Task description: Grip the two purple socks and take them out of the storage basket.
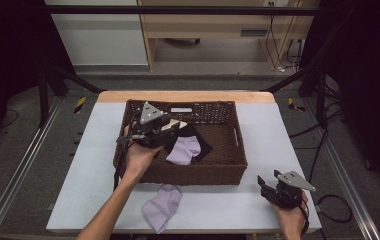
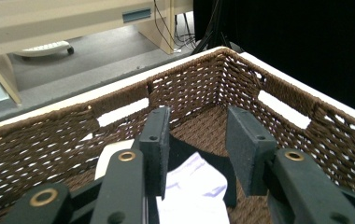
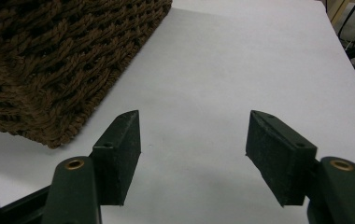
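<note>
**Socks and wicker basket: one sock in, one sock out**

Basket: brown woven, rectangular, long axis across the table, slot handles in its walls. Inside, toward its left half: a lavender sock lying on a black cloth, with a pale item partly showing at the left wall beneath the gripper. The right half of the basket floor is bare weave.

Second lavender sock: on the table just in front of the basket's near wall, left of its middle, not touching it. Lies flat, long axis slanting from the basket wall down toward the table's near edge; which end is the toe I cannot tell.

Left gripper: held over the basket's left interior, above rim level. Jaws partly open, nothing between them; in the left gripper view the sock in the basket lies below the gap, clear of the pads.

Right gripper: off the basket's near right corner, low over bare table. Jaws apart, holding nothing.

Open room: bare table right of the basket and between basket and near edge, apart from the loose sock.
</note>
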### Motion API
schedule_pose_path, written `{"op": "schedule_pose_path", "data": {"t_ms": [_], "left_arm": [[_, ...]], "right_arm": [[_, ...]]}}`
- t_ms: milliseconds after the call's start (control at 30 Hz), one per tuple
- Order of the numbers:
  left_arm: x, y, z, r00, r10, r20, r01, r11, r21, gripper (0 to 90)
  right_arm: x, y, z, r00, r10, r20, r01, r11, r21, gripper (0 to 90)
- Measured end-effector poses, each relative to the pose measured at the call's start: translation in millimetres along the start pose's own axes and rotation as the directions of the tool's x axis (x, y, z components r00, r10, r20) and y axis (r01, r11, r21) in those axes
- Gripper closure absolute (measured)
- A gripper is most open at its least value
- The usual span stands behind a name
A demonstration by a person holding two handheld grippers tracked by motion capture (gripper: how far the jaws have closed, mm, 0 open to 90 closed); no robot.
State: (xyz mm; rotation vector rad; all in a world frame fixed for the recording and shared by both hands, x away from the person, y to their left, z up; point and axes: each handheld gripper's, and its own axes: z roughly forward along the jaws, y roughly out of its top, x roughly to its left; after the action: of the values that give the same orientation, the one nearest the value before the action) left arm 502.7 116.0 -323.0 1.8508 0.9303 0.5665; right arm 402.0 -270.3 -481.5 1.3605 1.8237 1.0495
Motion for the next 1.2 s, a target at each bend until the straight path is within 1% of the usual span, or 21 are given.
{"op": "schedule_pose_path", "data": {"t_ms": [33,133,167,267,367,433,567,700,733,767,800,833,867,933,967,1000,1067,1100,1133,1167,1200], "left_arm": [[0.4,1.1,4.7,1.0000,-0.008,-0.004,0.008,1.0000,-0.002,60.3],[2.1,2.8,19.4,0.9998,-0.015,-0.012,0.015,0.9997,0.020,60.9],[1.8,2.9,23.6,0.9997,-0.021,-0.013,0.021,0.9996,0.019,60.9],[1.3,0.2,41.5,0.9997,-0.011,-0.024,0.012,0.9986,0.052,61.4],[1.2,-4.9,56.2,0.9994,-0.022,-0.025,0.024,0.9959,0.087,62.0],[1.1,-8.5,66.0,0.9994,-0.019,-0.030,0.022,0.9931,0.115,62.4],[0.6,-12.2,77.0,0.9992,-0.017,-0.036,0.022,0.9900,0.139,63.3],[0.6,-14.3,86.9,0.9992,0.006,-0.039,0.000,0.9882,0.153,64.4],[0.9,-14.6,89.7,0.9994,-0.006,-0.033,0.011,0.9874,0.158,64.6],[2.0,-14.7,93.0,0.9995,-0.011,-0.030,0.016,0.9846,0.174,64.5],[1.7,-15.1,95.1,0.9992,-0.012,-0.039,0.019,0.9843,0.175,64.5],[2.2,-15.4,97.4,0.9990,0.000,-0.045,0.008,0.9822,0.188,64.5],[2.1,-16.2,100.5,0.9989,-0.001,-0.046,0.010,0.9805,0.196,64.2],[2.6,-18.4,105.8,0.9984,0.012,-0.056,0.001,0.9745,0.224,63.4],[3.5,-19.8,108.4,0.9985,0.014,-0.053,-0.001,0.9709,0.239,63.1],[4.7,-20.8,111.1,0.9988,0.004,-0.049,0.008,0.9678,0.252,62.0],[7.2,-21.5,113.9,0.9994,-0.012,-0.032,0.020,0.9655,0.260,61.2],[7.8,-22.0,115.6,0.9996,-0.009,-0.026,0.016,0.9634,0.268,59.9],[7.6,-23.4,118.5,0.9997,0.004,-0.025,0.004,0.9586,0.285,59.1],[7.7,-24.1,119.9,0.9997,0.010,-0.022,-0.003,0.9566,0.291,58.3],[7.6,-24.7,122.0,0.9998,0.006,-0.018,0.000,0.9552,0.296,57.6]], "right_arm": [[0.0,-0.1,0.2,1.0000,-0.004,0.000,0.004,1.000,-0.001,35.6],[0.1,-0.2,0.6,1.0000,-0.006,-0.003,0.006,1.000,0.000,35.7],[0.5,-0.1,0.7,1.0000,0.000,-0.005,0.000,1.000,0.002,35.6],[0.3,-0.1,1.1,1.0000,-0.003,-0.004,0.003,1.000,0.002,35.7],[0.2,-0.3,1.1,1.0000,0.000,-0.007,0.000,1.000,0.002,35.6],[0.2,-0.3,0.9,1.0000,0.001,-0.007,-0.001,1.000,0.001,35.7],[-0.1,-0.2,1.0,1.0000,0.003,-0.008,-0.003,1.000,0.002,35.6],[0.1,-0.2,1.6,0.9999,0.005,-0.009,-0.005,1.000,0.005,35.7],[0.3,-0.2,1.6,0.9999,0.006,-0.010,-0.006,1.000,0.006,35.6],[0.4,-0.2,1.6,0.9999,0.006,-0.010,-0.006,1.000,0.006,35.7],[-0.6,-0.7,2.5,0.9999,-0.010,-0.005,0.010,1.000,0.002,35.7],[-0.1,-0.7,2.2,1.0000,-0.002,-0.009,0.002,1.000,0.004,35.7],[-0.1,-0.7,2.3,1.0000,-0.002,-0.010,0.002,1.000,0.004,35.7],[0.1,-0.9,2.3,0.9999,0.003,-0.012,-0.003,1.000,0.006,35.7],[0.1,-0.9,2.4,0.9999,0.006,-0.013,-0.006,1.000,0.007,35.6],[0.0,-0.9,2.6,0.9999,0.007,-0.014,-0.007,1.000,0.008,35.7],[-0.1,-1.0,2.8,0.9998,0.010,-0.015,-0.010,1.000,0.009,35.7],[0.0,-0.9,2.9,0.9998,0.010,-0.015,-0.010,1.000,0.009,35.7],[0.0,-0.9,2.9,0.9998,0.010,-0.015,-0.010,1.000,0.009,35.7],[0.0,-1.0,2.8,0.9999,0.009,-0.014,-0.009,1.000,0.008,35.7],[0.1,-1.0,2.8,0.9998,0.009,-0.015,-0.009,1.000,0.008,35.7]]}}
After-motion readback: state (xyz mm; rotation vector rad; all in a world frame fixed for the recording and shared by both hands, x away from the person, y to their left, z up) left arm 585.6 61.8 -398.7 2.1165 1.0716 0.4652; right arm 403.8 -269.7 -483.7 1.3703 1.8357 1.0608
